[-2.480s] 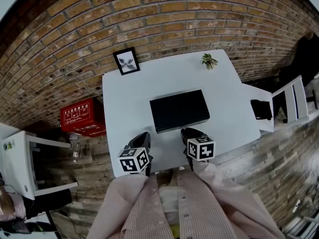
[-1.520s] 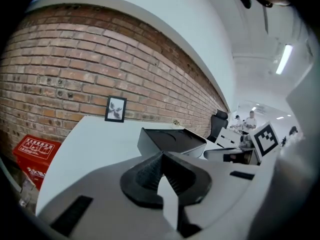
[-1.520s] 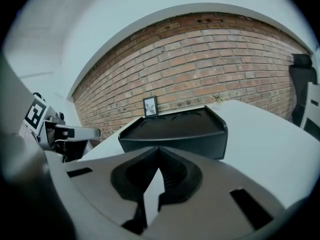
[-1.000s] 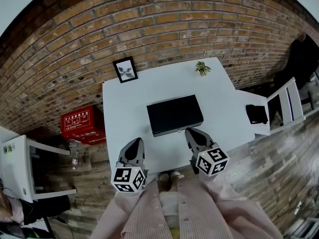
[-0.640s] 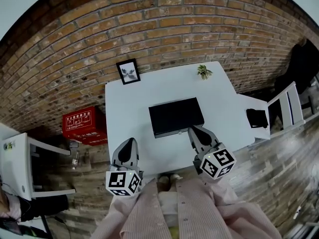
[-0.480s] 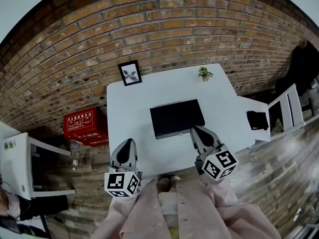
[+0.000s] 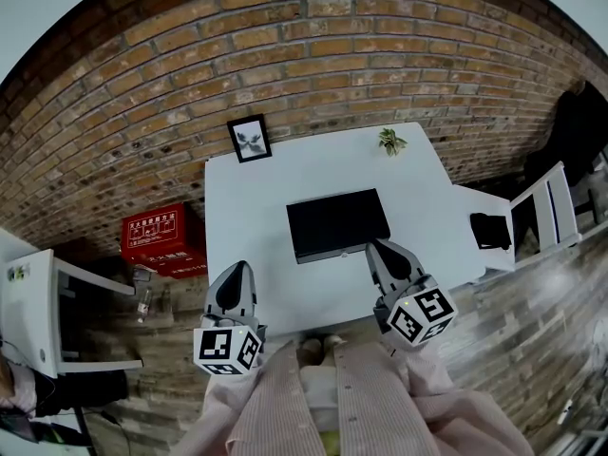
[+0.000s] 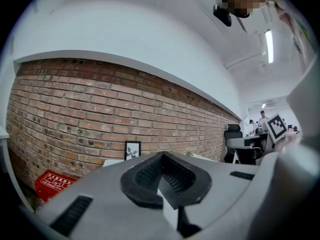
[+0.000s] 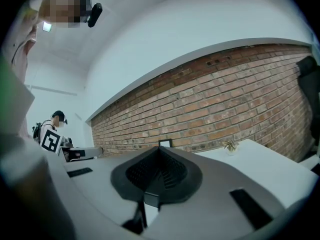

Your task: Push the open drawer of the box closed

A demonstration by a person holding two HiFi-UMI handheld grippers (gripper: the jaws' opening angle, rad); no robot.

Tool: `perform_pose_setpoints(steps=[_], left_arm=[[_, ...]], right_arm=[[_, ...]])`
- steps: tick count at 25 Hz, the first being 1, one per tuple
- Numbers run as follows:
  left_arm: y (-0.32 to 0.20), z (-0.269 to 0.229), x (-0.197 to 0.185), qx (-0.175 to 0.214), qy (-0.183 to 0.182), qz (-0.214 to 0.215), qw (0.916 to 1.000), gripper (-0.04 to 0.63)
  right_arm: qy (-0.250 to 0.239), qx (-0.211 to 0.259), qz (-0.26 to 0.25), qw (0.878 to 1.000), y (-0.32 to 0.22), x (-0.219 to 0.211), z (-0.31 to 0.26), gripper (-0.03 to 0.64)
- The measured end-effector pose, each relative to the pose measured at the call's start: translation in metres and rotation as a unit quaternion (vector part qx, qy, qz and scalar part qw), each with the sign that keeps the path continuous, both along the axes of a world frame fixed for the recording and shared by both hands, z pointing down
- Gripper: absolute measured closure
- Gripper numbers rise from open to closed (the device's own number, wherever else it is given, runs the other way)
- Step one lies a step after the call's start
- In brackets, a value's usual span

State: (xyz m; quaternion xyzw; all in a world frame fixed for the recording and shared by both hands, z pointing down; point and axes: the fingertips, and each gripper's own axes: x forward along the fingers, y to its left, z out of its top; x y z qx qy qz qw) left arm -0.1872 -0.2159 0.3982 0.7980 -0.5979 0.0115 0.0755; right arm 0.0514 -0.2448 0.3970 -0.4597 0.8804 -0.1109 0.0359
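Observation:
A flat black box (image 7: pixel 337 222) lies in the middle of the white table (image 7: pixel 242 207). Along its near face runs a thin pale line, and no drawer visibly sticks out. My right gripper (image 7: pixel 372 247) is shut and empty, with its tip at the box's front right corner; I cannot tell whether it touches. To the left, my left gripper (image 7: pixel 237 268) is also shut and empty. It hangs over the table's near left part, apart from the box. The left gripper view shows the left gripper (image 8: pixel 161 156) with its pads together. The right gripper (image 9: pixel 159 151) looks the same in its own view.
A framed picture (image 7: pixel 249 139) and a small plant (image 7: pixel 390 142) stand at the table's far edge by the brick wall. A red case (image 7: pixel 157 240) lies on the floor at left. White chairs stand at right (image 7: pixel 551 207) and at left (image 7: pixel 38 312).
My left gripper has drawn back toward me and a little left, away from the box. The right gripper has stayed at the box's front right corner.

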Motion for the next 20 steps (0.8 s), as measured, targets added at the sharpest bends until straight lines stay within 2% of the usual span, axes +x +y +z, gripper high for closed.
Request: perform_pose_setpoints(steps=[20], left_arm=[[0.003,0.005,0.001,-0.005,-0.011,-0.005,0.9999,0.6]], right_arm=[[0.004,-0.008,0.011,1.0,0.0,0.013,0.009,0.614]])
